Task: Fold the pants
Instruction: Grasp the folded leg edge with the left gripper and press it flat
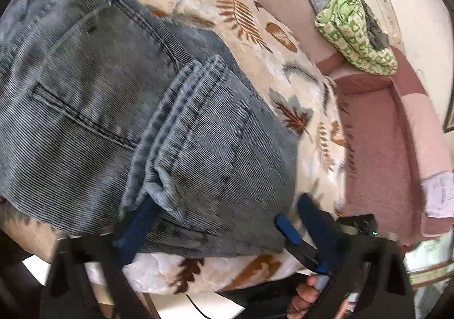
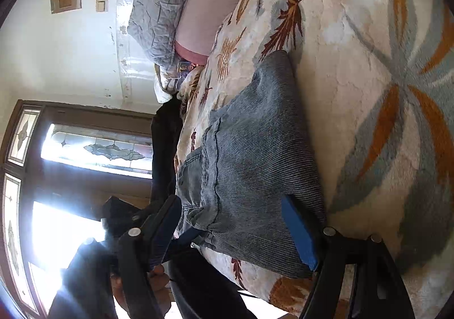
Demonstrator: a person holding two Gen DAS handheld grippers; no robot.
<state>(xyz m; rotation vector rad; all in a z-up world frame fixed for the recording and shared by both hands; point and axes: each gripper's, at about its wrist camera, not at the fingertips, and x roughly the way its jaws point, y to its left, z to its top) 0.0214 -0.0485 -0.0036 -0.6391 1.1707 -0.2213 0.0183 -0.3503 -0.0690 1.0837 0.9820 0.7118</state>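
Pants point(image 1: 93, 97): grey-blue, fine-ribbed corduroy-like fabric with darker double-stitched seams. Folded into a compact, multi-layer stack lying flat near the edge of the bed. Back patch pocket faces up. Stitched hem ends lie stacked on top of the fold, slightly bunched toward the near edge. From the right wrist view, the bundle reads roughly rectangular, with some wrinkling.

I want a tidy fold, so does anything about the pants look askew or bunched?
Yes. The pants lie mostly flat on the leaf-print blanket, but the hem edge near the left gripper is crumpled and puckered.
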